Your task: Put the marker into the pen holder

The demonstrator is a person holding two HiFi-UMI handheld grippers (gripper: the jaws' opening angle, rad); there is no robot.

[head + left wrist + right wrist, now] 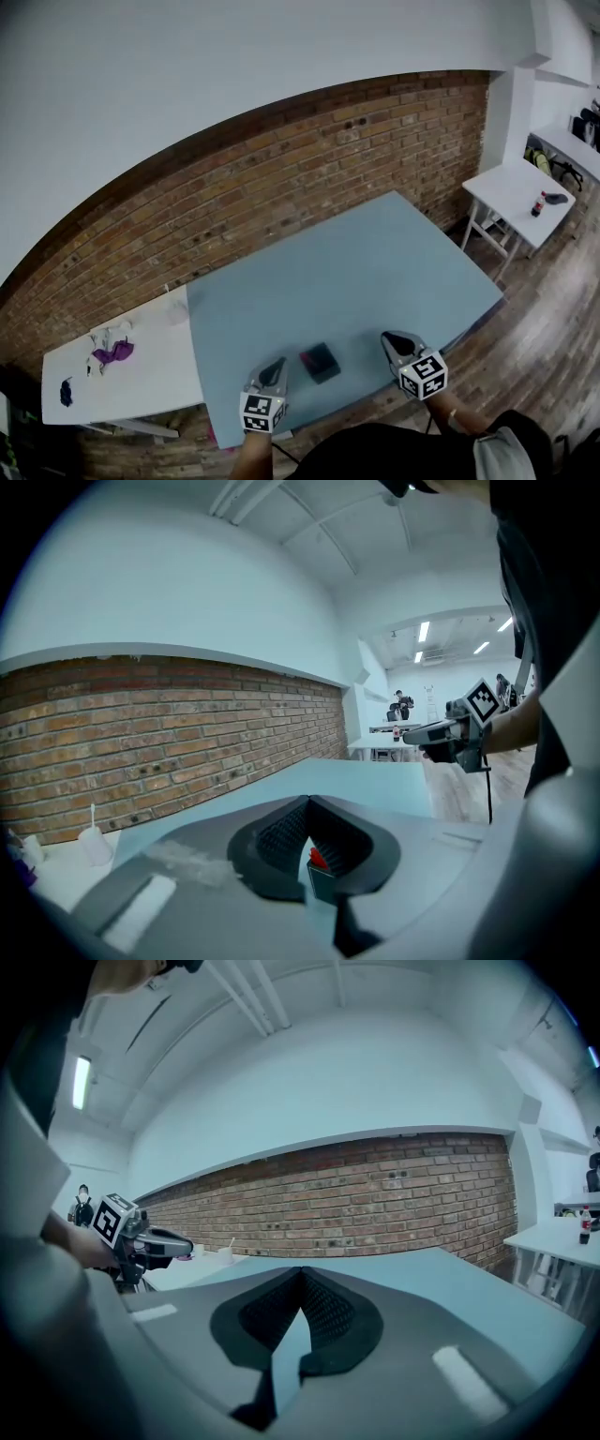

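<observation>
Two hand-held grippers, one pen holder, one red marker, one blue table, two white tables, one bottle.

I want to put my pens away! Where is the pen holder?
In the head view, the dark pen holder sits on the blue table near its front edge, between the left gripper and the right gripper.
</observation>
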